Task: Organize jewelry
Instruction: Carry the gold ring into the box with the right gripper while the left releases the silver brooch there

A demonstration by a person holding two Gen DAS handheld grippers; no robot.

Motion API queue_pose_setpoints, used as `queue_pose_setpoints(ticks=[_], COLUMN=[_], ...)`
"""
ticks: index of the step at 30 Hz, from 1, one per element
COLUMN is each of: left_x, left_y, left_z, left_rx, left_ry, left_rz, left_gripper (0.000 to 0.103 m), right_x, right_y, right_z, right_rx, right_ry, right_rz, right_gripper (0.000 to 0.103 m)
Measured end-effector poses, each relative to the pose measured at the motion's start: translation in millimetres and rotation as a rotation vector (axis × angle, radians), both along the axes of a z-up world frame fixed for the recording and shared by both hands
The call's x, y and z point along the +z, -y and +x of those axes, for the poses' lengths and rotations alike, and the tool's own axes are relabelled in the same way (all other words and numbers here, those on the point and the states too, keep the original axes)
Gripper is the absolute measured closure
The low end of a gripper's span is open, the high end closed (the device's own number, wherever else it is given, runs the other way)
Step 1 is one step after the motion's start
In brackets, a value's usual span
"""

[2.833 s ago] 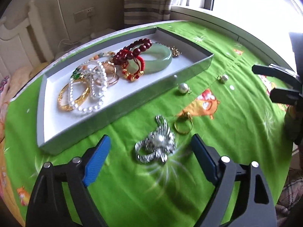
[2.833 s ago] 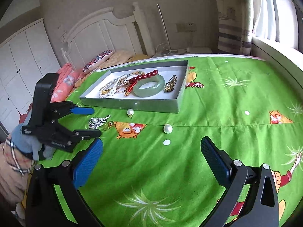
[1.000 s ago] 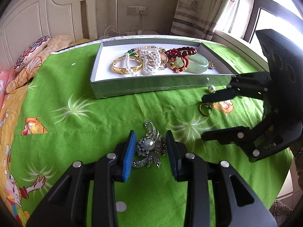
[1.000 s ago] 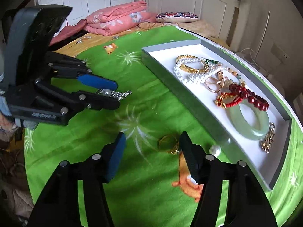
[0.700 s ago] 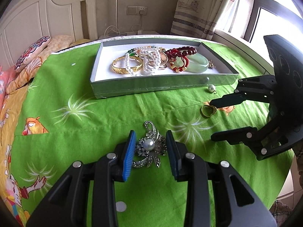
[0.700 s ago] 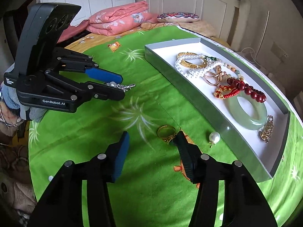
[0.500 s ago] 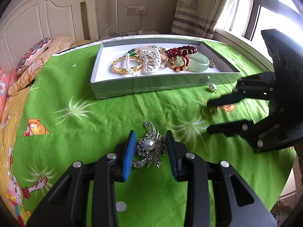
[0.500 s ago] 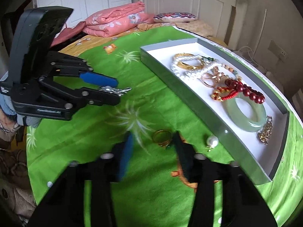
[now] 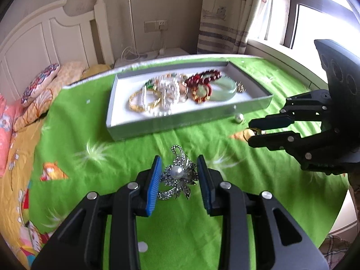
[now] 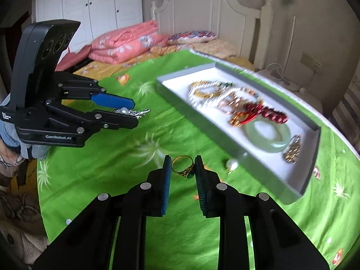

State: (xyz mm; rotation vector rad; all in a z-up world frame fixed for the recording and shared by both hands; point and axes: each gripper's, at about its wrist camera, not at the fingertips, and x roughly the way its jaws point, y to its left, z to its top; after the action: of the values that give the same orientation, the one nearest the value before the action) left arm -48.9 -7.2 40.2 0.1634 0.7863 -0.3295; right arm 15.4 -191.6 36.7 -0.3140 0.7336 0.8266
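My left gripper (image 9: 178,171) is shut on a silver flower brooch (image 9: 177,176) with a pearl centre and holds it above the green cloth; it also shows in the right wrist view (image 10: 129,112). My right gripper (image 10: 182,168) is shut on a gold ring (image 10: 183,166) with a green stone, lifted off the cloth; the ring shows between its fingers in the left wrist view (image 9: 254,131). A grey tray (image 9: 180,123) with a white floor holds bracelets, pearl strands, a red bead bracelet and a jade bangle (image 10: 267,135).
A loose pearl earring (image 10: 231,164) lies on the cloth by the tray's near wall, also in the left wrist view (image 9: 239,118). The green tablecloth (image 9: 90,135) covers a round table. A bed with pink bedding (image 10: 121,42) stands behind, a window to the right.
My right gripper closed on the gold ring and lifted it. My left gripper, shut on the brooch, rose off the cloth. Both views shifted upward.
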Motion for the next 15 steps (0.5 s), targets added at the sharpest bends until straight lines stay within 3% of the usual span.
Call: queue_pose_setpoints(ticks=[7, 15], left_x=[22.4, 31.6], left_y=[16.9, 42.6], left_z=[20.7, 63.5], left_rx=[-0.028, -0.035], left_ry=[0.041, 0.069], left_rz=[0.029, 0.052], left_gripper=[0.071, 0.071], right_x=[19.2, 19.0], right_y=[17.4, 39.5], right_z=[25.4, 53.2], right_rx=[-0.085, -0.212], right_ry=[0.026, 0.03], right_rz=[0.053, 0.075], right_gripper=[0.079, 0.079])
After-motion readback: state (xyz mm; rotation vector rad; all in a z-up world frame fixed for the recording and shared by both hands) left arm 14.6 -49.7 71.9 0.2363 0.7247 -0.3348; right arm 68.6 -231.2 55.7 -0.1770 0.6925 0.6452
